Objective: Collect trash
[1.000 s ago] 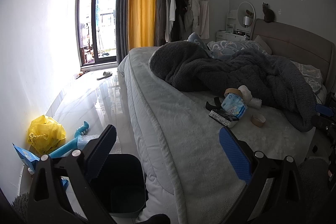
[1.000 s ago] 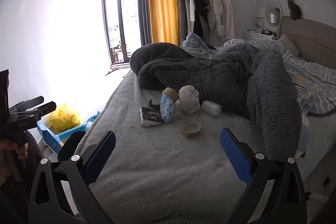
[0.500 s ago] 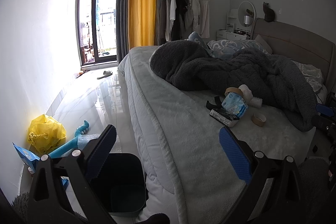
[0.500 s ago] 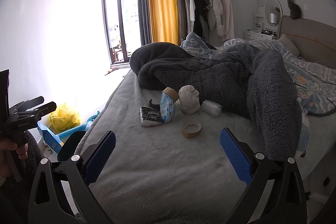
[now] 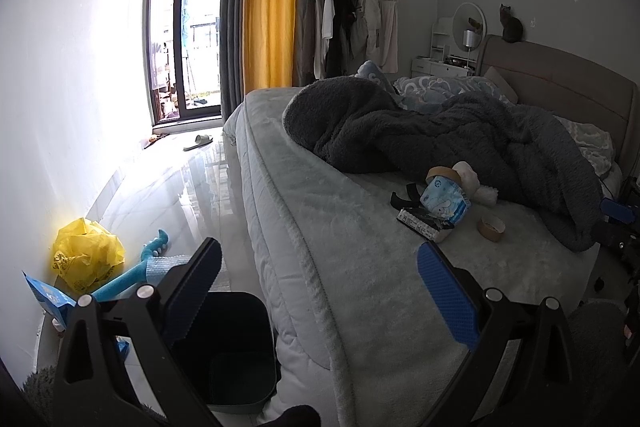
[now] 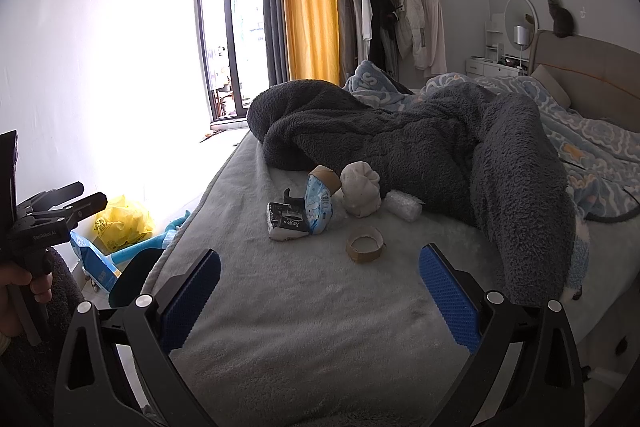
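The left hand-held gripper [image 5: 318, 285] hangs with its blue pads spread wide and nothing between them, above the near left edge of the bed [image 5: 360, 267] and a dark bin [image 5: 236, 347] on the floor beside it. The right hand-held gripper [image 6: 319, 285] is likewise spread and empty over the grey bed cover. Farther along the bed the trash lies in a cluster: a cardboard tape ring [image 6: 365, 243] nearest, then a black-and-white packet [image 6: 285, 225] touching a blue tissue pack [image 6: 319, 205], a cream bundle [image 6: 360, 191] and a bubble-wrap wad [image 6: 402, 205], all against the dark fleece blanket [image 6: 420, 147].
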